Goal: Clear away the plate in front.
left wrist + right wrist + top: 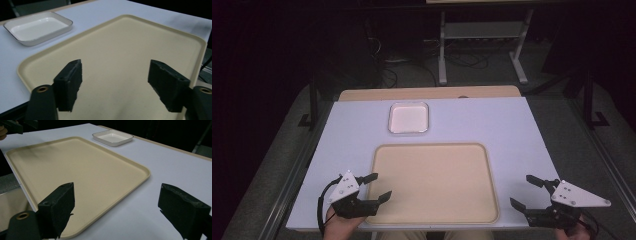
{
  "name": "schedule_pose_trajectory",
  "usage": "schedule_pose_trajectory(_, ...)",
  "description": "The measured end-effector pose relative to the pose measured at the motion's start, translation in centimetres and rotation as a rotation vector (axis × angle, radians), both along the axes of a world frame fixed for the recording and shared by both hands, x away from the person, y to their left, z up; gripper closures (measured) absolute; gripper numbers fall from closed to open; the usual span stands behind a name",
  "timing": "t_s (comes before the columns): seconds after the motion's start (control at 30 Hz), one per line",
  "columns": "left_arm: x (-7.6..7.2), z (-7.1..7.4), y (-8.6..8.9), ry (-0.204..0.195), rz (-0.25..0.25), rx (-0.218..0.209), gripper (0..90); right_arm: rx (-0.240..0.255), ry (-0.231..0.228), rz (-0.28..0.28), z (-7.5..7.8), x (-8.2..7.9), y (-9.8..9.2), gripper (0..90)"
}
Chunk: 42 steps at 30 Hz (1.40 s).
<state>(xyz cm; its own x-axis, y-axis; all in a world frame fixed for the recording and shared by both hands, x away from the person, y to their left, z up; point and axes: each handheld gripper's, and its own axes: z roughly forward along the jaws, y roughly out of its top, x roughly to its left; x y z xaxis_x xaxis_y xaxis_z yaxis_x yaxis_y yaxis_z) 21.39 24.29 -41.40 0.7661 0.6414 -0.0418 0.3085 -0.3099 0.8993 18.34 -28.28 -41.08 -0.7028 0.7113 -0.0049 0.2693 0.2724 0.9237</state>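
- My left gripper [379,186] sits at the near left corner of the table [522,135], its jaws spread wide with nothing between them, reaching over the left edge of the beige tray [436,182].
- In the left gripper view, that same gripper [115,87] looks across the tray [120,50], both black jaws well apart and the bare tray floor showing between them.
- My left hand [339,225] comes in from the bottom edge, wrapped around the gripper's body, with its black cable looping beside it.
- My right gripper [526,191] is at the near right corner, off the tray and over the white table surface, jaws also parted and holding nothing.
- In the right gripper view, my right gripper [117,205] points along the tray's [75,165] near right corner; one jaw is over the tray's rim, the other over the table [170,162].
- The tray lies flat in the near middle of the table.
- A small white dish [408,117] with a thin dark rim sits just beyond the tray's far edge, apart from it; it shows in the left gripper view [37,27] and in the right gripper view [113,137].
- Past the table's far side, a pale metal frame [482,45] stands on the dark floor.
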Motion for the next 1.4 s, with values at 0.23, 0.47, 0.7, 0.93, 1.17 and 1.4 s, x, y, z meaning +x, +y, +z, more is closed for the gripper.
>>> schedule_pose_trajectory(0.23,0.0,0.1,0.1,-0.007,-0.025,-0.012,28.5,-0.006,-0.004,0.005,0.1,-0.1,0.1,12.9)
schedule_pose_trajectory(0.47,0.2,-0.1,0.0,0.0,-0.021,0.001,26.6,-0.007,-0.001,0.009,0.0,0.0,0.1,12.9)
schedule_pose_trajectory(0.7,0.2,0.1,0.0,-0.01,-0.008,0.003,26.0,-0.008,-0.002,0.009,0.0,0.0,0.1,12.9)
schedule_pose_trajectory(0.93,0.3,0.1,0.1,-0.008,-0.006,-0.003,25.8,-0.005,0.0,0.007,0.0,0.0,0.1,12.9)
schedule_pose_trajectory(1.17,0.5,0.3,0.0,-0.007,-0.015,-0.001,25.4,-0.009,-0.006,0.005,0.1,-0.1,0.1,12.9)
schedule_pose_trajectory(1.4,1.0,0.5,0.0,0.0,-0.015,0.001,25.3,-0.012,-0.01,0.006,0.0,-0.1,0.2,12.9)
